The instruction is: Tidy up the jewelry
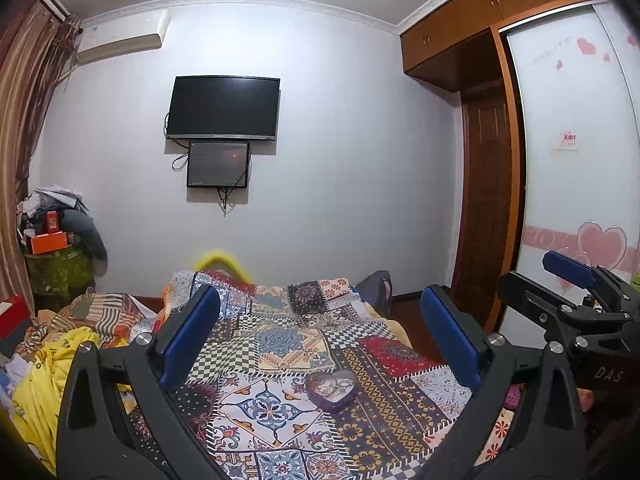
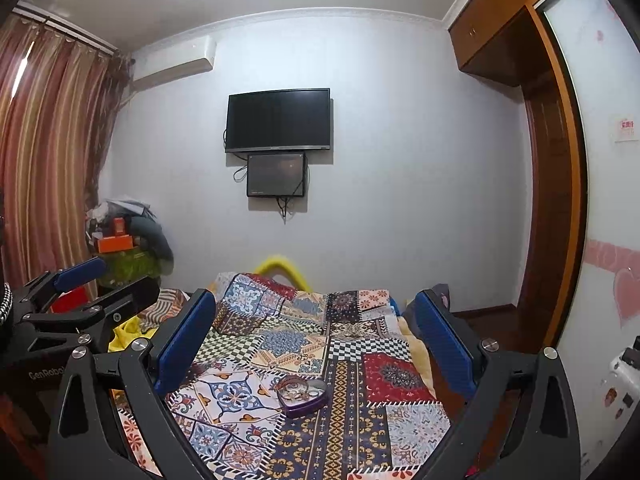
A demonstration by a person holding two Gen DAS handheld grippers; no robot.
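Bedroom scene: bed [image 1: 280,340] under a patchwork quilt, with a heart-shaped tin [image 1: 331,390] of jewelry [image 1: 329,385] lying open on it. Left hand-held gripper [image 1: 320,344] and right hand-held gripper [image 2: 316,344] hang near the tin, jaws spread, holding nothing. No piece seems picked yet; next likely calls for lowering toward the tin.
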